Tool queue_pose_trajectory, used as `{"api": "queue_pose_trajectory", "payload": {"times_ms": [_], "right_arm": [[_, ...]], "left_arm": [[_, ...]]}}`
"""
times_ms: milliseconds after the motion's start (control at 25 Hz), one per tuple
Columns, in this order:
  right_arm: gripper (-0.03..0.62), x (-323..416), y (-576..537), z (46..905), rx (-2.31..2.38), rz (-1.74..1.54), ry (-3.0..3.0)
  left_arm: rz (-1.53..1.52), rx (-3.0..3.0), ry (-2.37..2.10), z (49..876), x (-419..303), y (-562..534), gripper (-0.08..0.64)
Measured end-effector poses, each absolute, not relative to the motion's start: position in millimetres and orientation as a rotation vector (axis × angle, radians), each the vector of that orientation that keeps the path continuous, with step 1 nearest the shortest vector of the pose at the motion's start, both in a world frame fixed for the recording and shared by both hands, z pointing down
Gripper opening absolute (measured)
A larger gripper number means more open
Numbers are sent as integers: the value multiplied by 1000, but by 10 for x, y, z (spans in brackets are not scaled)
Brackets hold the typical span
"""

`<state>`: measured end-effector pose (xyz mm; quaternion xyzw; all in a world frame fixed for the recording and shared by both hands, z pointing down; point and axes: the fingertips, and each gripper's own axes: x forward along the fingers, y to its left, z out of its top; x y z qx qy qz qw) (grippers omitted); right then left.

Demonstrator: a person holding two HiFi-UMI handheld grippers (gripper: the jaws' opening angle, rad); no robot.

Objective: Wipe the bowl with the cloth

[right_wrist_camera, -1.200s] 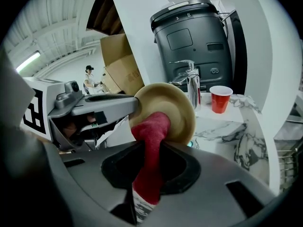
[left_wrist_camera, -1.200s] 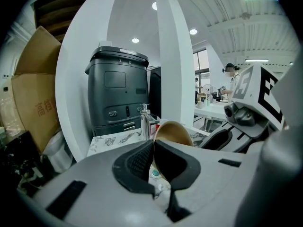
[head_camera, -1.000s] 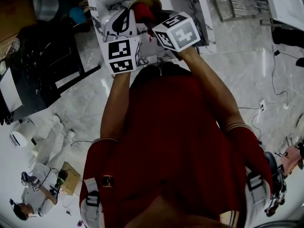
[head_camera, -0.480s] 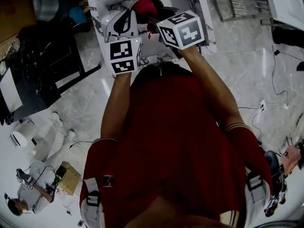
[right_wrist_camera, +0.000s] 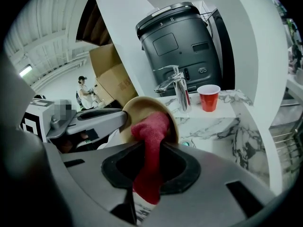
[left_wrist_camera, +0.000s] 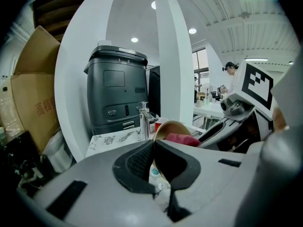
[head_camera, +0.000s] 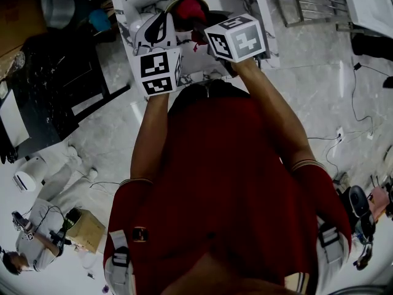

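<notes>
Red cloth [right_wrist_camera: 151,131], clamped in the jaws of the right gripper [right_wrist_camera: 149,152], presses just ahead into the tan bowl [right_wrist_camera: 137,110], whose rim the jaws of the left gripper [left_wrist_camera: 152,146] pinch, seemingly to steady it for wiping, marble desk [right_wrist_camera: 222,126] beyond.

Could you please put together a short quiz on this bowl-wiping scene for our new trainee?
1. What does the right gripper hold? A: a sponge. B: a red cloth. C: a spoon.
2. True or false: the left gripper is open and empty.
3. Fill in: the red cup stands on the counter beside the ____.
Key:
1. B; the red cloth is pressed into the bowl.
2. False; its jaws are shut on the bowl's rim.
3. faucet.
</notes>
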<state>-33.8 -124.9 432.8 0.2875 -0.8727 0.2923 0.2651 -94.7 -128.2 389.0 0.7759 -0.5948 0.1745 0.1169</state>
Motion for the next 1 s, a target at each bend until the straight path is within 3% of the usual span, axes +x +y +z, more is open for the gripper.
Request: {"api": "queue_pose_trajectory", "payload": {"times_ms": [1000], "right_arm": [[82, -517, -1228, 4251, 712, 817, -2406]], "left_arm": [[491, 2289, -1702, 3903, -910, -1329, 15]]}}
